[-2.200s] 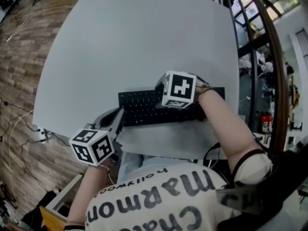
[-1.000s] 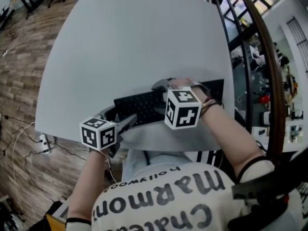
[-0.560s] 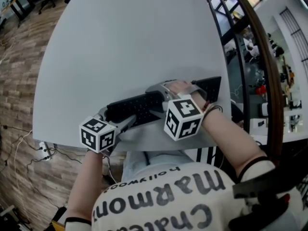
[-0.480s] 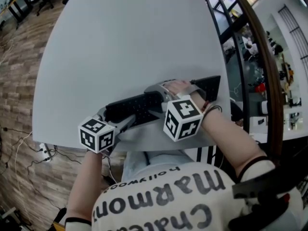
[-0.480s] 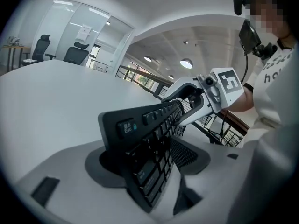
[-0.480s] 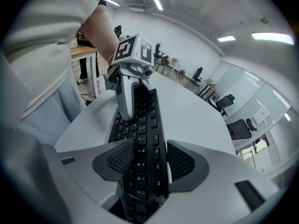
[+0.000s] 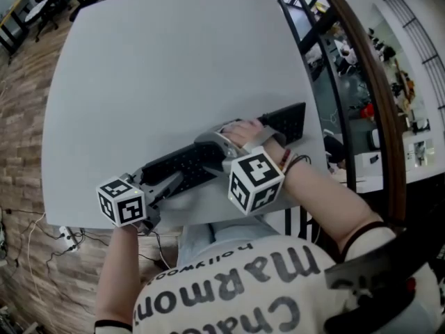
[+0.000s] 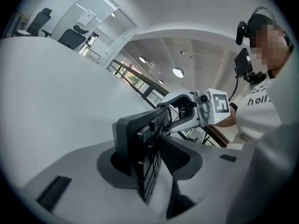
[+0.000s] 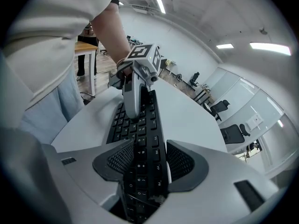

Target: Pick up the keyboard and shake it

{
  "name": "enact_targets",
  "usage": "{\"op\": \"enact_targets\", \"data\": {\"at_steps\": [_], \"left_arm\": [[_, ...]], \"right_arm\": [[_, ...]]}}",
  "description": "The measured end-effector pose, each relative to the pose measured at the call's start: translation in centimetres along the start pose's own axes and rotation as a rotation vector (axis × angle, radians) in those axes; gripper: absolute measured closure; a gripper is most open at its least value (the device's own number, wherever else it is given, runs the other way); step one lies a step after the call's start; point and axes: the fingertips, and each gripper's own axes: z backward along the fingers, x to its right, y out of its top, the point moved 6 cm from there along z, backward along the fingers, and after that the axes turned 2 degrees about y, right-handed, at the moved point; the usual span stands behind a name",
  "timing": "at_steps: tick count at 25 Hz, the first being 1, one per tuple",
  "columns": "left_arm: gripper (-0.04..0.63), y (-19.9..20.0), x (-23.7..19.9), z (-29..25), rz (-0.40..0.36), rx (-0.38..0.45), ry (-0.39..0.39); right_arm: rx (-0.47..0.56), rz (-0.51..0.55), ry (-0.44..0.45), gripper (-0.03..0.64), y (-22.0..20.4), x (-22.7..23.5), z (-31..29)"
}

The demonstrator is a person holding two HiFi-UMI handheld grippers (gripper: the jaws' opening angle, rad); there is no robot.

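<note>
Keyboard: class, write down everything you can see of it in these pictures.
The keyboard is slim, black and plastic-looking, with rows of low keys bearing pale legends. It sits slanted over the grey table, near the edge closest to the person; whether it has left the surface is unclear. The left tool clamps its left end and the right tool grips it near the middle; both sets of jaws have just been closing.
</note>
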Motion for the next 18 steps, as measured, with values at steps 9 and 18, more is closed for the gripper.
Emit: {"op": "enact_targets", "data": {"at_steps": [9, 18], "left_arm": [[0.503, -0.7, 0.7, -0.3, 0.059, -0.014, -0.071], [0.503, -1.3, 1.2, 0.0, 0.028, -0.011, -0.063]], "right_arm": [[-0.047, -0.030, 0.071, 0.397, 0.3, -0.3, -0.2], [-0.064, -0.065, 0.059, 0.396, 0.6, -0.7, 0.1]]}}
